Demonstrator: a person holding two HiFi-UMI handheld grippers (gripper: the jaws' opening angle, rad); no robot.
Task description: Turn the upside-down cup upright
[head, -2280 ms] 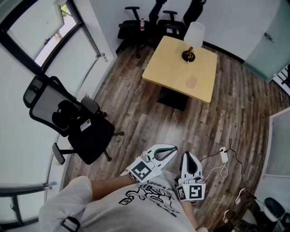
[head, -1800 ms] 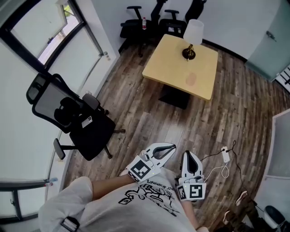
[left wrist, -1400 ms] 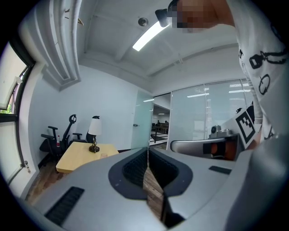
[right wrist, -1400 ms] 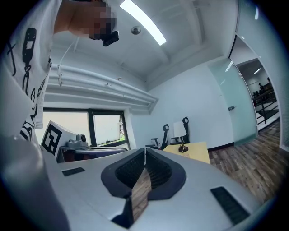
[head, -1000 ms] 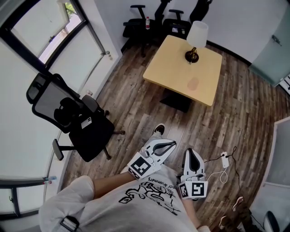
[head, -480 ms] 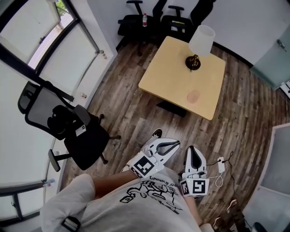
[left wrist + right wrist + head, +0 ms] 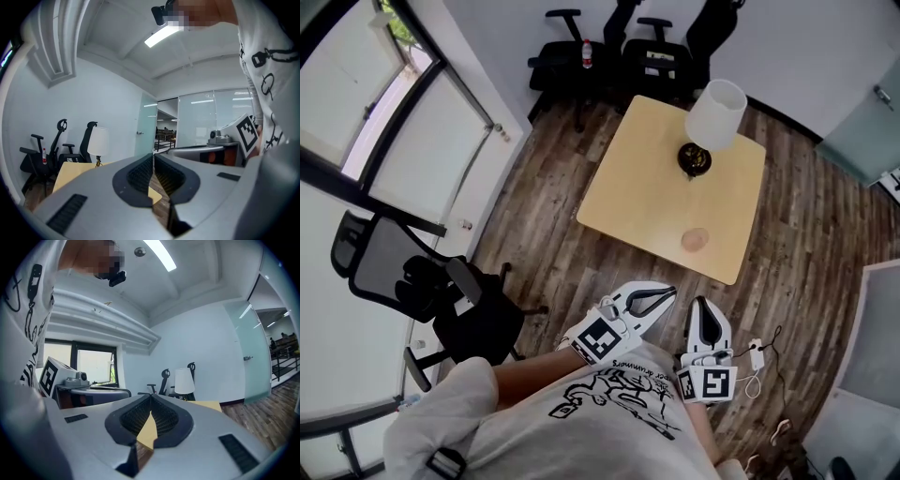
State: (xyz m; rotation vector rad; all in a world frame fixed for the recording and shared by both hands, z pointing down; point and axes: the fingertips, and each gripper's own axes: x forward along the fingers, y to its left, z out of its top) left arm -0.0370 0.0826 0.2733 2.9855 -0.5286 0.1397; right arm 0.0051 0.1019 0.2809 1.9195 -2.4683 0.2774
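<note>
The wood-plank floor (image 7: 581, 234) slides under the person and the square pale-wood table (image 7: 647, 178) now lies much nearer ahead of both grippers than a moment ago, so the person is walking up to it and the task itself is not yet begun; the black mesh office chair (image 7: 441, 300) falls behind to the left of the left gripper (image 7: 666, 292), while the row of dark chairs (image 7: 609, 52) waits beyond the table's far edge; the table lamp (image 7: 712, 117) with its white shade stands at the far side of the table, ahead of the right gripper (image 7: 705, 304); both grippers are held close to the person's chest, side by side and near each other, pointing forward at about level toward the table, the left one canted a little to the right; each has its jaws pressed together with nothing between them, as both gripper views show; the cup (image 7: 695, 239), a small pinkish round thing, sits alone near the table's near edge, ahead of the right gripper and well apart from it; from here I cannot tell which way up it stands; I judge that a few more steps are needed before either gripper can reach it.
</note>
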